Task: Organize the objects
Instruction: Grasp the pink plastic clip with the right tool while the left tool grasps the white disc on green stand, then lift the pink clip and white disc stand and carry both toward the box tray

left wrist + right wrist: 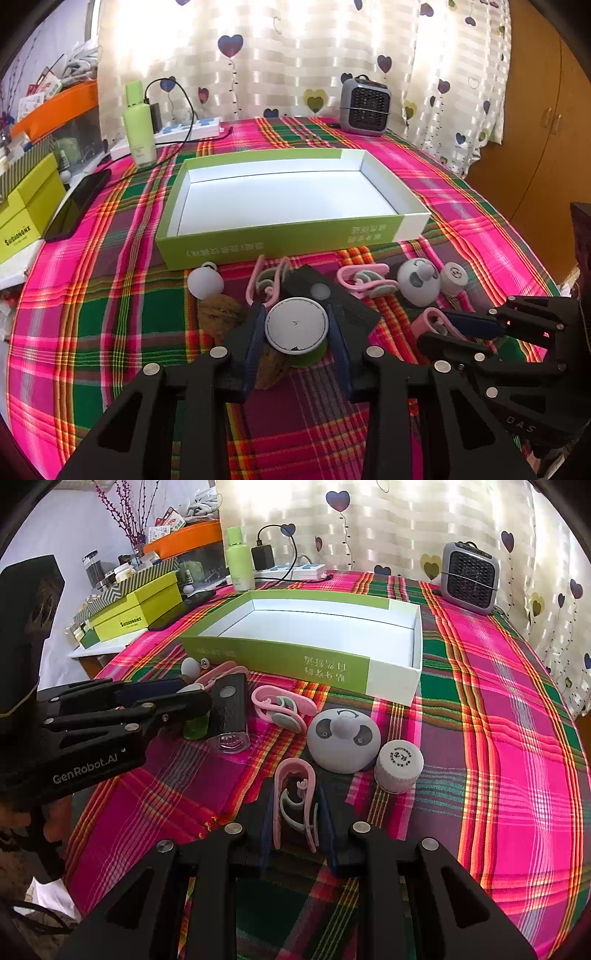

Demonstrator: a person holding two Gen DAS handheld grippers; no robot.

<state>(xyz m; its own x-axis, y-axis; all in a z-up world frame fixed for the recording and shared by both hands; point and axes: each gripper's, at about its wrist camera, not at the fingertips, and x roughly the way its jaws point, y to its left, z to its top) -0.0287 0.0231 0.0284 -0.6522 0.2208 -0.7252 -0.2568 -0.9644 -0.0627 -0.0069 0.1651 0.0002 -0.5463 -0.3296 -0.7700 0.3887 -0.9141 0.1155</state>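
Pink clip sat clamped in right gripper, long axis along fingers, closed end pointing toward green-white box. Left gripper was pinched on white-lidded green jar, lid up, near box front wall. Pink clips: three. Box: one. Walnuts under jar showed only in left view; jar's green side showed best in right view.
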